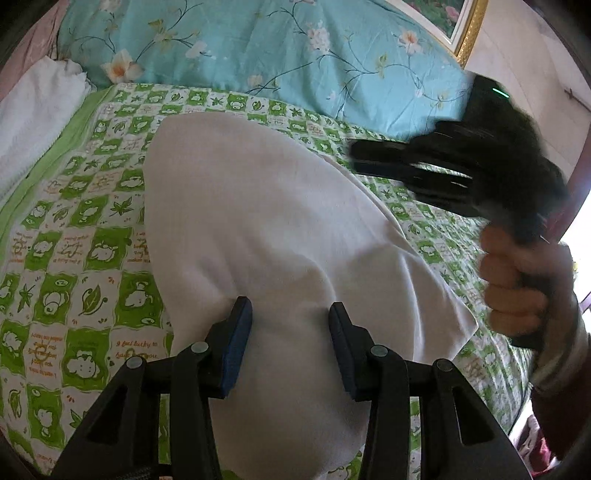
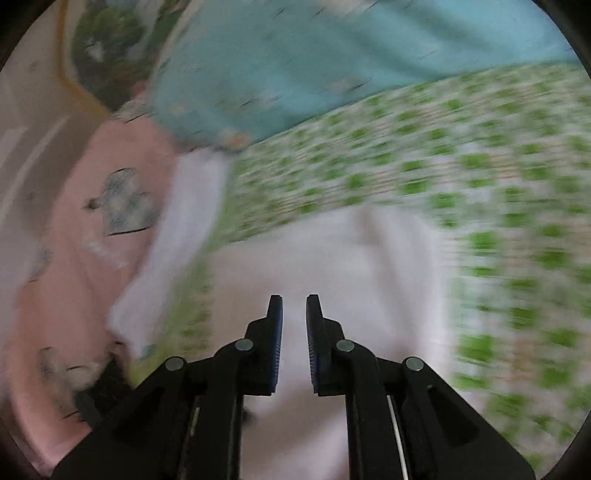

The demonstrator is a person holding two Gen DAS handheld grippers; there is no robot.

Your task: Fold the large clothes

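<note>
Lying folded on a green-and-white checked bedspread point(image 1: 74, 236), one white garment point(image 1: 258, 229), its near end cut off below the left wrist view's lower edge and behind the left gripper point(image 1: 291, 314). Left gripper: jaws partly open, blue pads point(image 1: 238, 332) standing apart over the cloth with white fabric showing between them; whether the pads press on the cloth cannot be told. Right gripper point(image 2: 294, 306): jaws narrowly apart, a slim gap between the pads, nothing gripped, white cloth lying beneath. In the left view the same right tool appears at right, motion-blurred, held above the garment's far edge by a hand point(image 1: 517, 280) with a pale sleeve cuff; its fingertips too smeared to read there. The right wrist view is heavily blurred throughout; pattern detail on the bedspread is lost. Surroundings: turquoise floral quilt point(image 1: 258, 48) bunched at the bed's far side; a white towelling cloth point(image 1: 40, 122) at the left edge, partly out of frame; pink bedding with grey heart motifs point(image 2: 92, 221) beside the bed in the right view; a gilt-framed picture point(image 1: 465, 33), cropped at the top; pale wall point(image 1: 524, 85) behind it.
</note>
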